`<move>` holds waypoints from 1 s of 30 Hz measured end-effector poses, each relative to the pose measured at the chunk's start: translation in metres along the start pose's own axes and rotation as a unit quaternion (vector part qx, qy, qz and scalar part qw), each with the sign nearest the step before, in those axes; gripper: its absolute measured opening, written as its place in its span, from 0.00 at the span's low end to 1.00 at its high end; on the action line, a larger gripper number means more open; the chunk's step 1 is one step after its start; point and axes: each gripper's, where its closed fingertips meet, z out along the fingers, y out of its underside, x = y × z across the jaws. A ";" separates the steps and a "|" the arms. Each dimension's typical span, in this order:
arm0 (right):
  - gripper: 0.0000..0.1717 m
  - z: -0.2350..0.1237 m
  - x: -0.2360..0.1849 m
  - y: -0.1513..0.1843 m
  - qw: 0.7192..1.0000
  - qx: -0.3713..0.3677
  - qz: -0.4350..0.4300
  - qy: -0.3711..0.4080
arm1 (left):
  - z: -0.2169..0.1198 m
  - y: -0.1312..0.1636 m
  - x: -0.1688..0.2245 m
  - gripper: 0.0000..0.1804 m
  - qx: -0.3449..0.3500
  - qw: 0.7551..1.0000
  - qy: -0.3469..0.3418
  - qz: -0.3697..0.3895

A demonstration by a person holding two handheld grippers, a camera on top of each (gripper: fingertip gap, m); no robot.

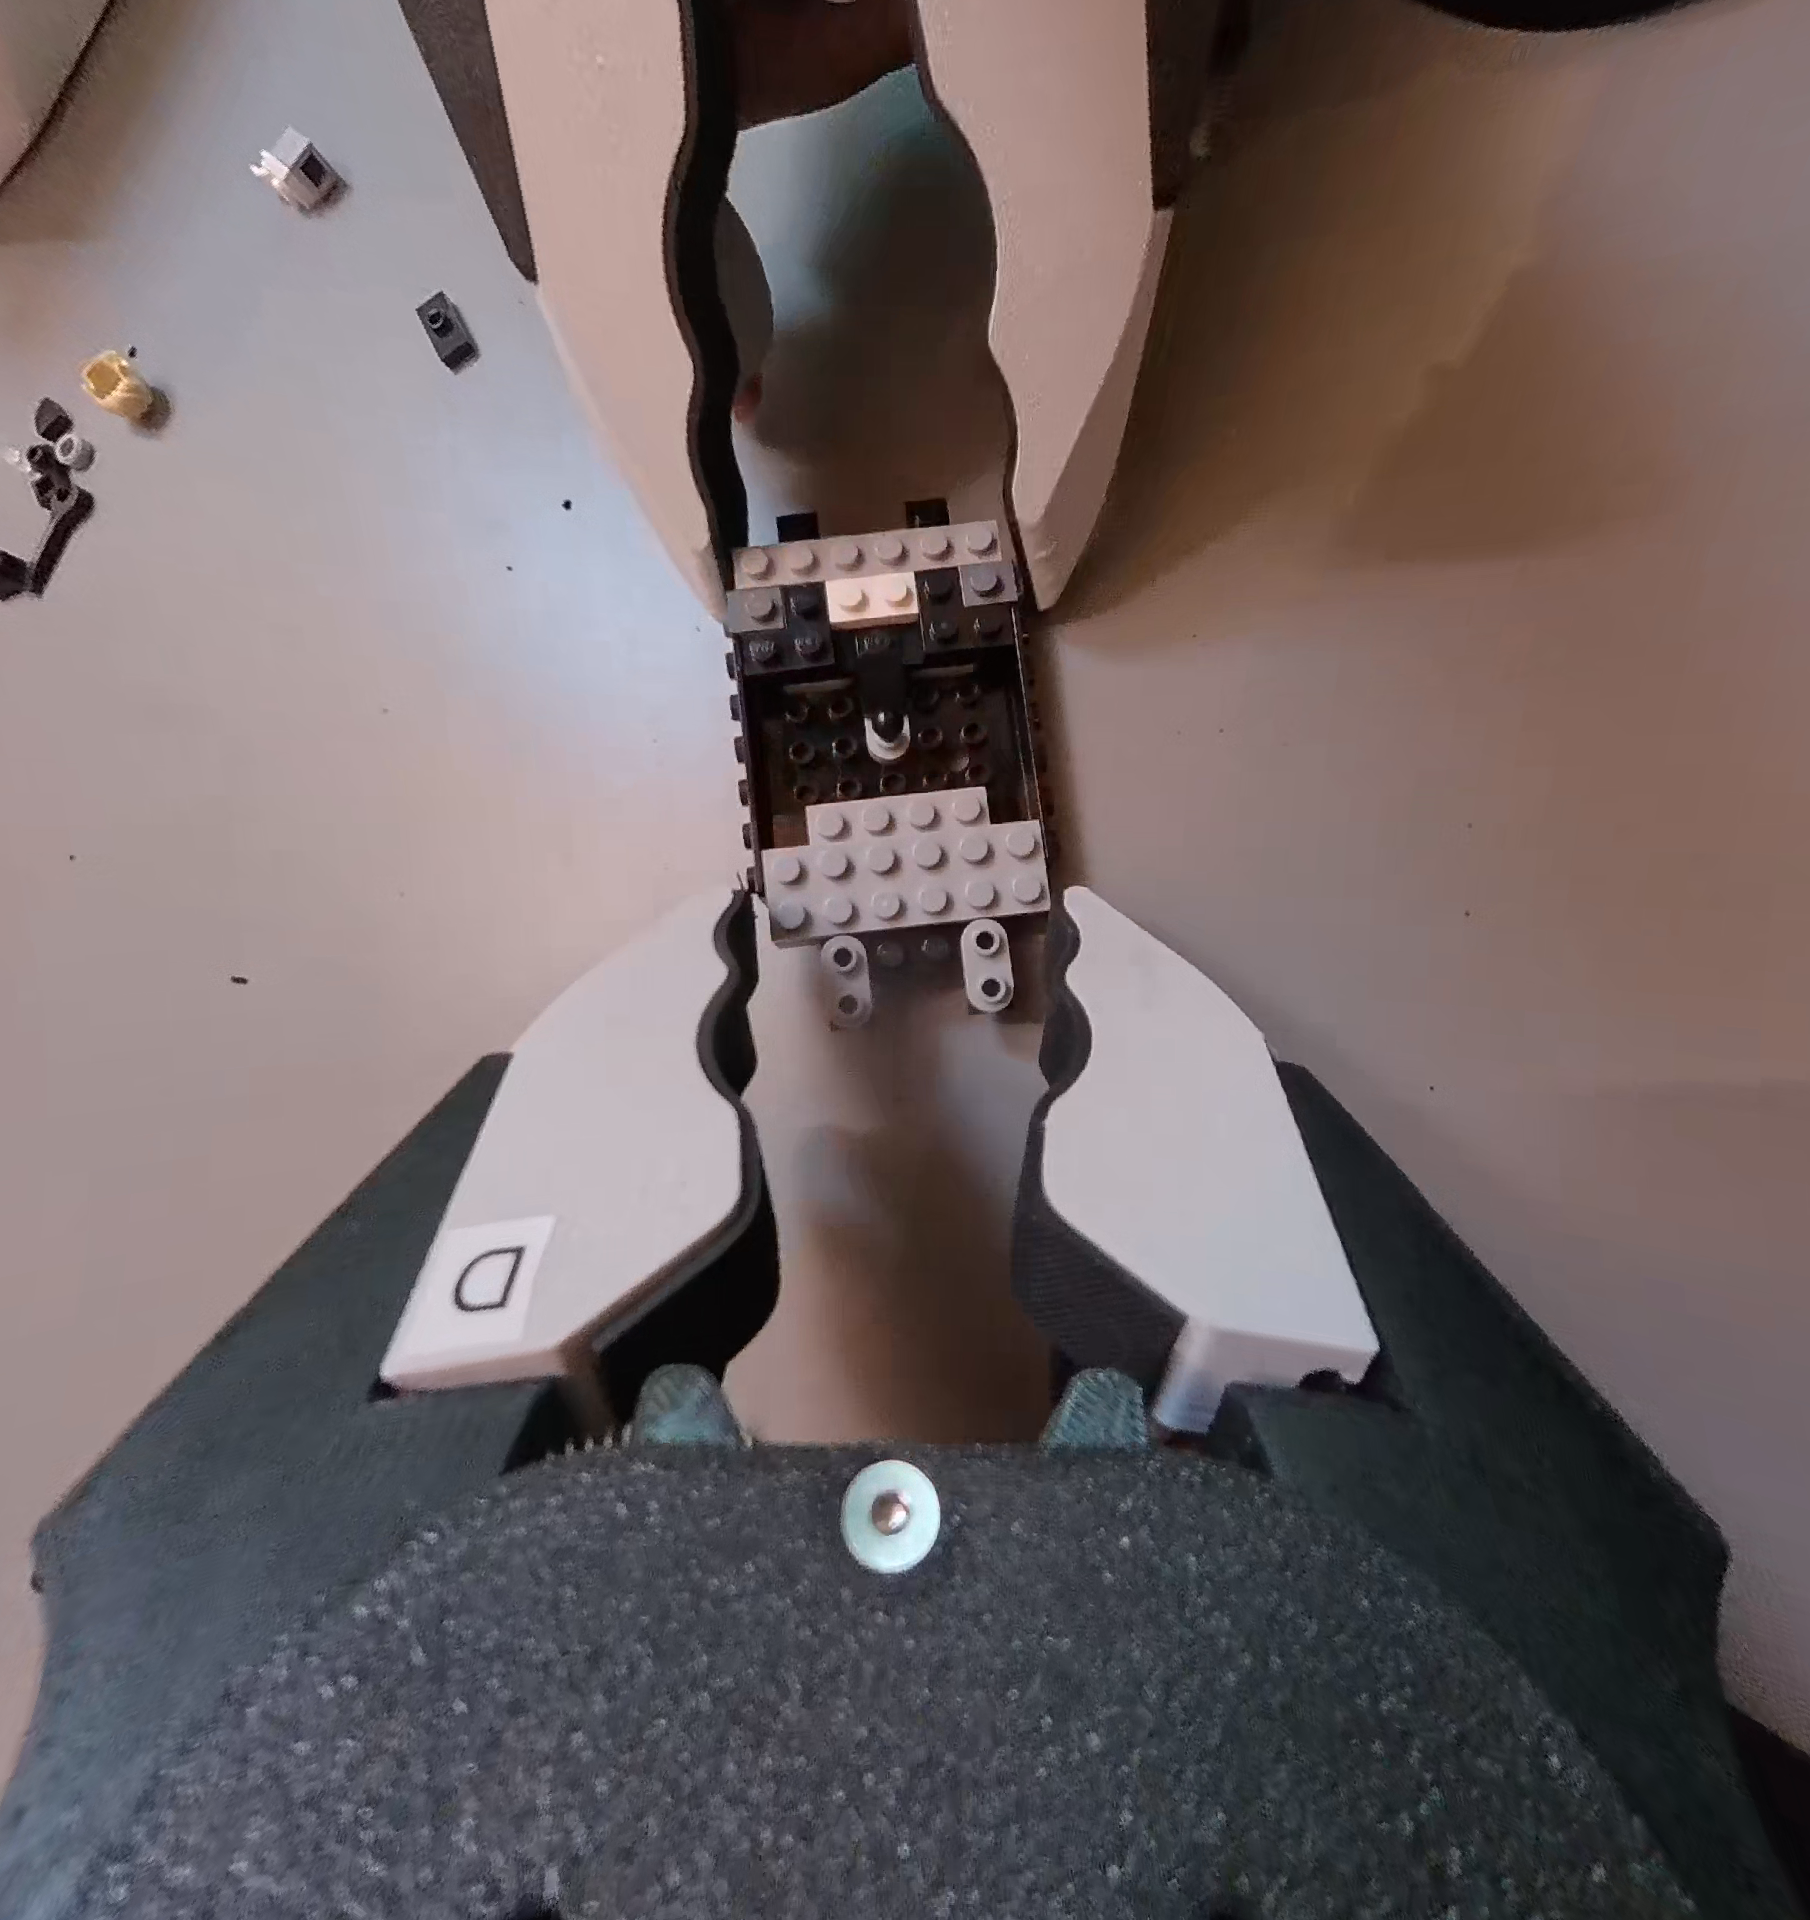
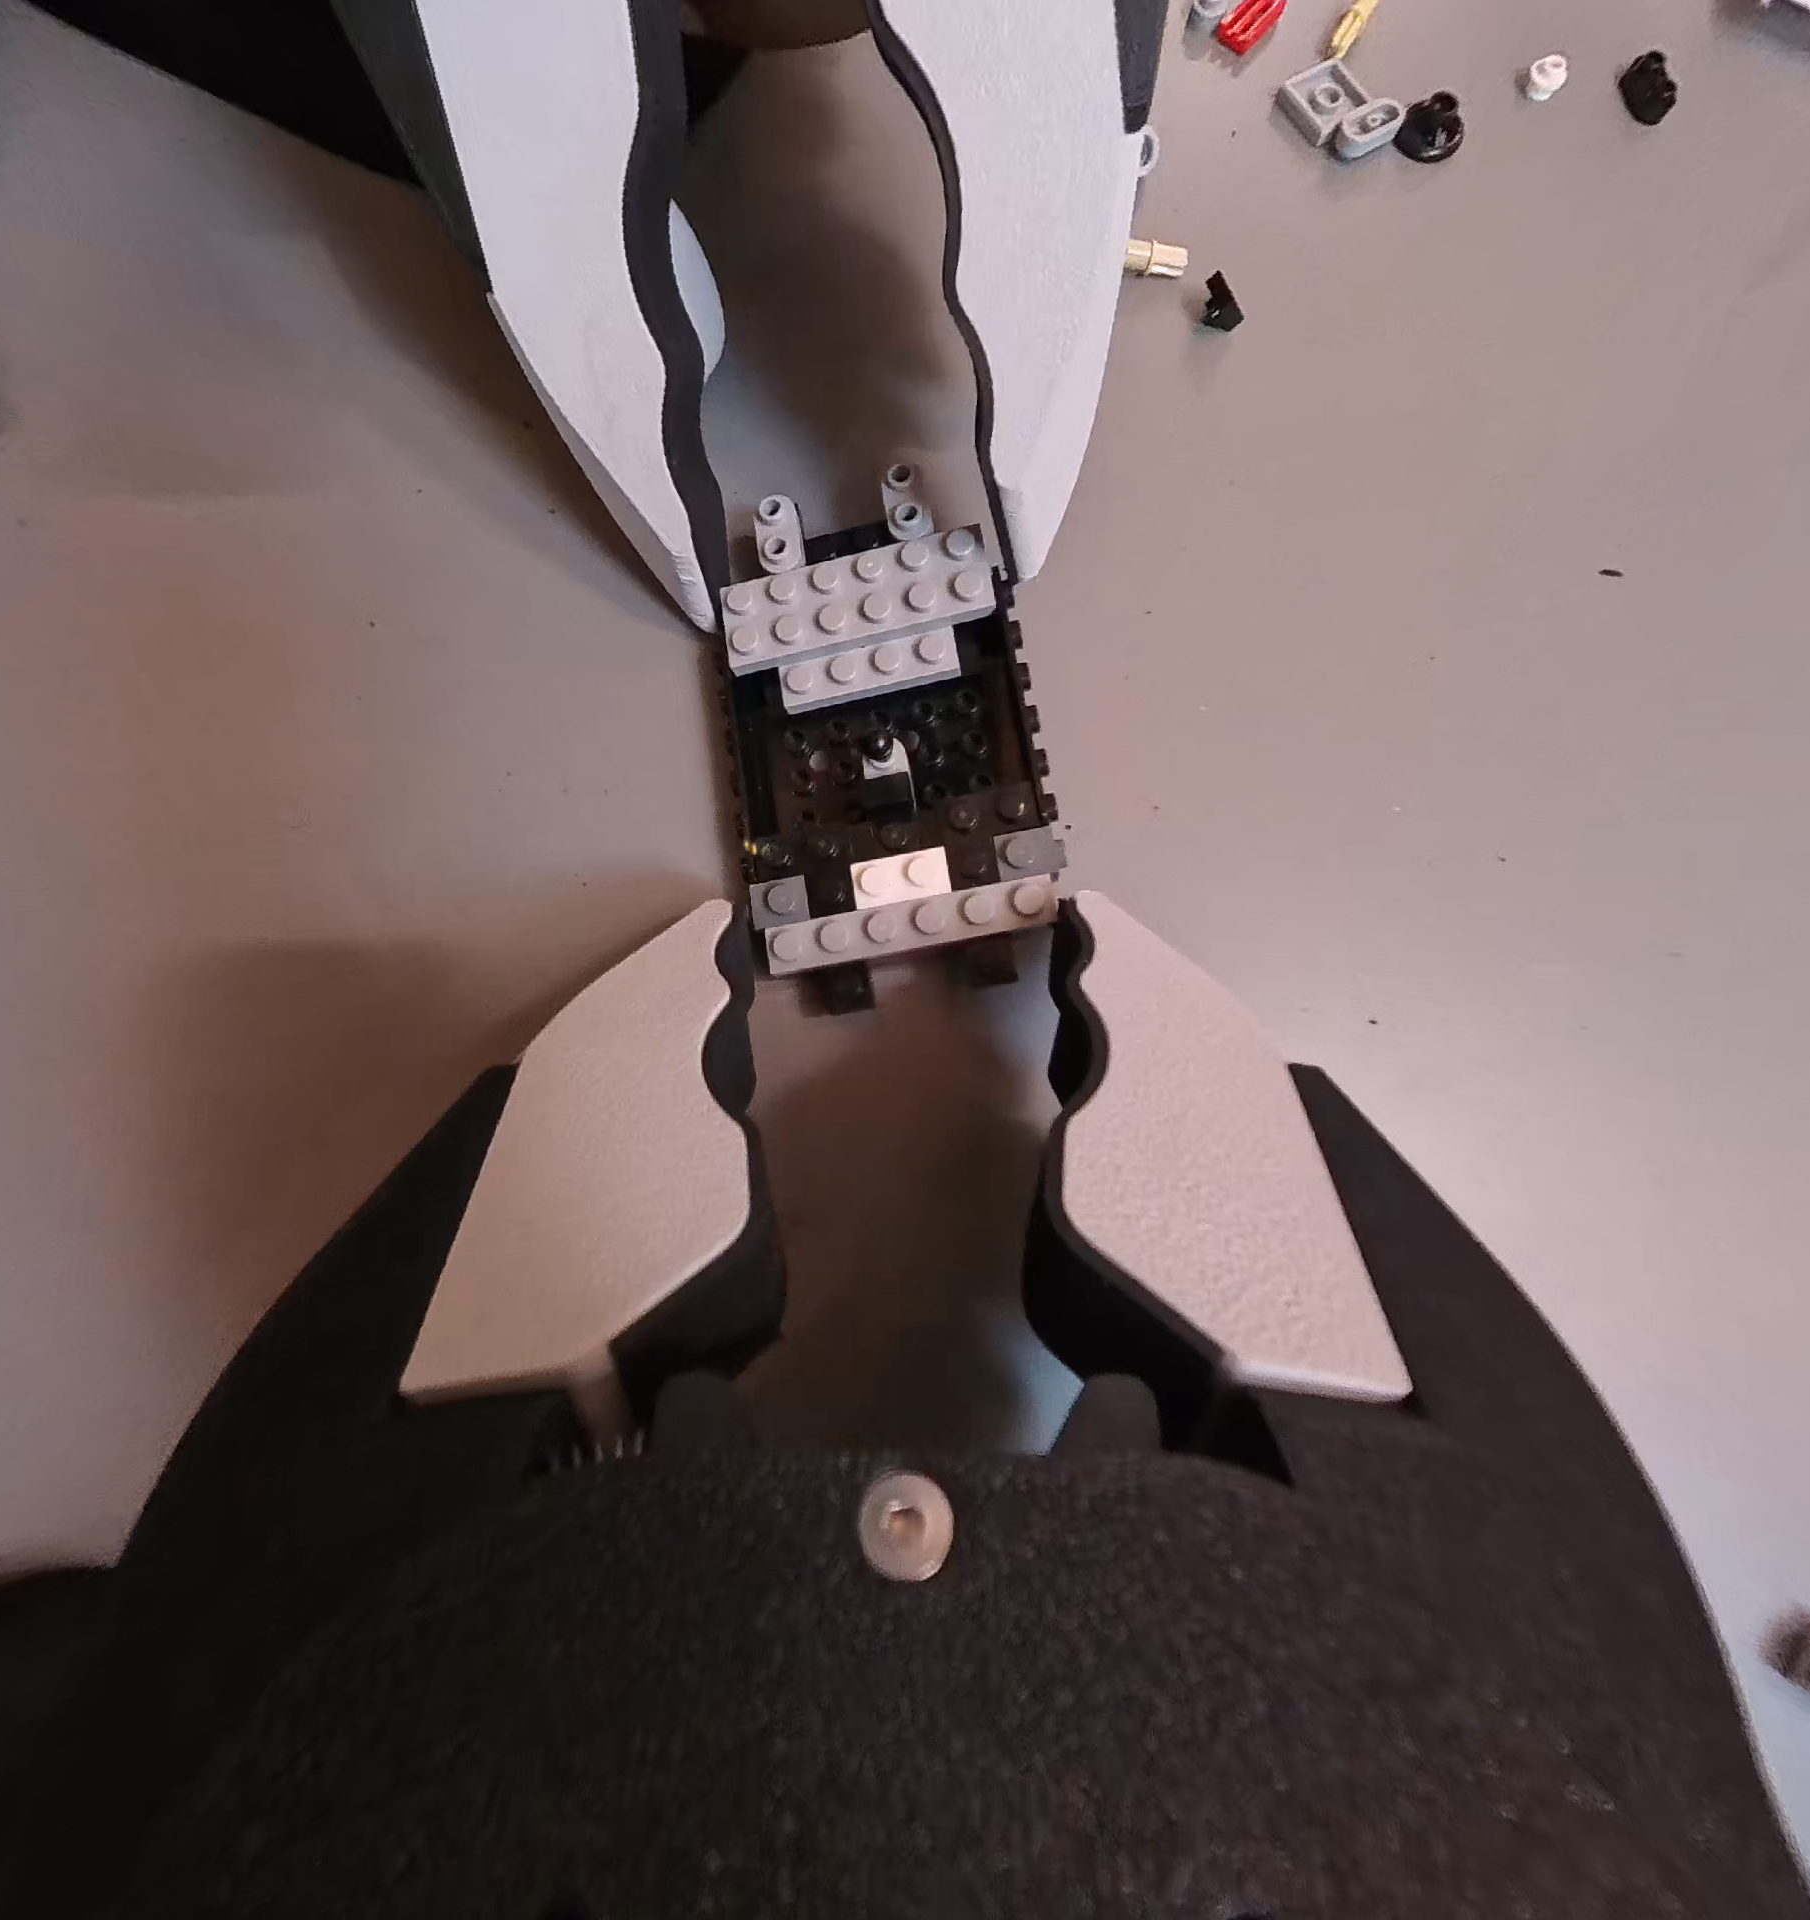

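Note:
A grey and black brick model (image 1: 885,748) lies on the pale table (image 1: 361,831), an open black box with light grey studded plates at both ends. My left gripper (image 1: 906,914) is shut on its near end, where the wide grey plate (image 1: 906,878) and two small holed plates (image 1: 987,964) sit; both dark pads touch the model's corners. My right gripper (image 2: 906,920) straddles the opposite end of the model (image 2: 885,769), by the white brick (image 2: 901,871). Its pads stand close beside the sides and do not clearly press. Each gripper shows across the model in the other's view, the right (image 1: 875,566) and the left (image 2: 859,582).
Small loose parts lie at the left in the left wrist view: a grey block (image 1: 300,168), a black piece (image 1: 446,330), a tan piece (image 1: 116,387) and black bits (image 1: 33,540). The right wrist view shows grey bricks (image 2: 1337,104), a red piece (image 2: 1249,19) and black bits (image 2: 1431,123) at top right. The gap from one gripper's tips to the other's is roughly 6 cm.

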 end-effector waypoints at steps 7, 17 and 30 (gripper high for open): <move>0.32 0.000 0.000 -0.004 1.000 0.005 -0.015 0.010 | 0.006 -0.011 0.007 0.42 0.030 0.999 0.028 -0.035; 0.32 0.002 -0.005 -0.017 0.998 0.027 -0.052 0.022 | 0.009 -0.012 0.002 0.32 0.017 0.998 0.010 -0.053; 0.20 0.004 -0.007 -0.019 0.988 0.012 -0.134 0.079 | 0.011 -0.002 0.003 0.32 0.000 0.990 0.050 -0.133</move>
